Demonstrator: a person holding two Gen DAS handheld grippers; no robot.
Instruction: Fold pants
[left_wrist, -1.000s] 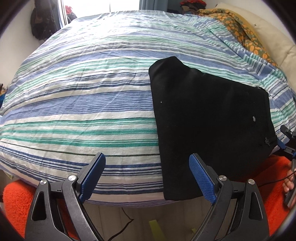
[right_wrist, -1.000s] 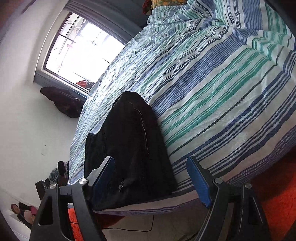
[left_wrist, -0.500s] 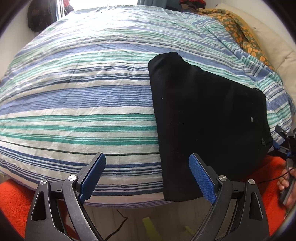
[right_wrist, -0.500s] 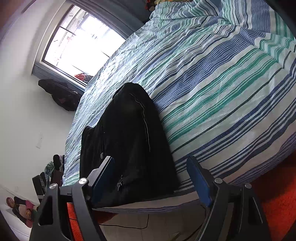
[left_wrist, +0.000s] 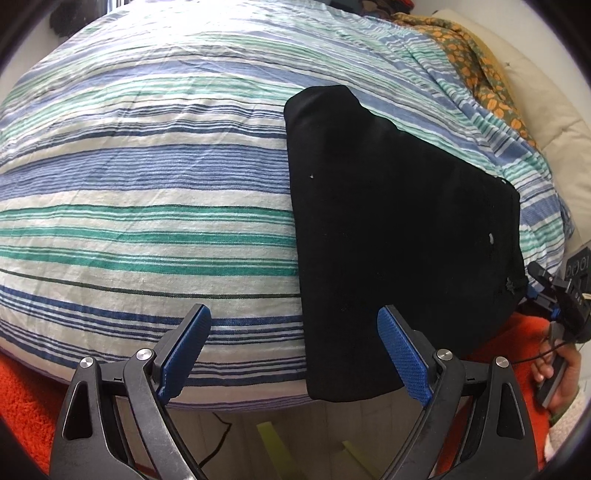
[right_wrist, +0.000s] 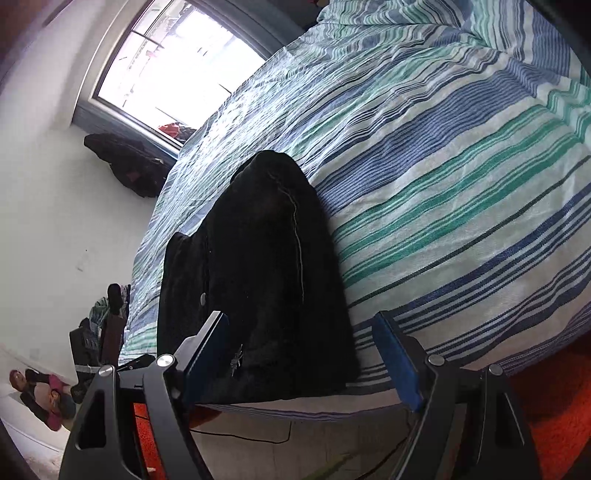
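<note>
The black pants (left_wrist: 399, 236) lie folded flat on the striped bedspread (left_wrist: 147, 184), their near end hanging slightly over the bed's front edge. My left gripper (left_wrist: 293, 354) is open and empty, just short of that edge, with its right finger in front of the pants' near end. In the right wrist view the pants (right_wrist: 266, 280) lie ahead to the left. My right gripper (right_wrist: 301, 354) is open and empty at the bed's edge, its left finger in front of the pants' near corner. The right gripper also shows at the far right of the left wrist view (left_wrist: 554, 302).
An orange rug (left_wrist: 22, 398) covers the floor under both grippers. An orange patterned blanket (left_wrist: 476, 70) and a cream pillow (left_wrist: 546, 110) lie at the bed's far right. A window (right_wrist: 177, 70) and dark clothes (right_wrist: 129, 166) are beyond the bed.
Both grippers have moved slightly forward toward the bed, so the pants look larger. Both stay open and the pants have not moved.
</note>
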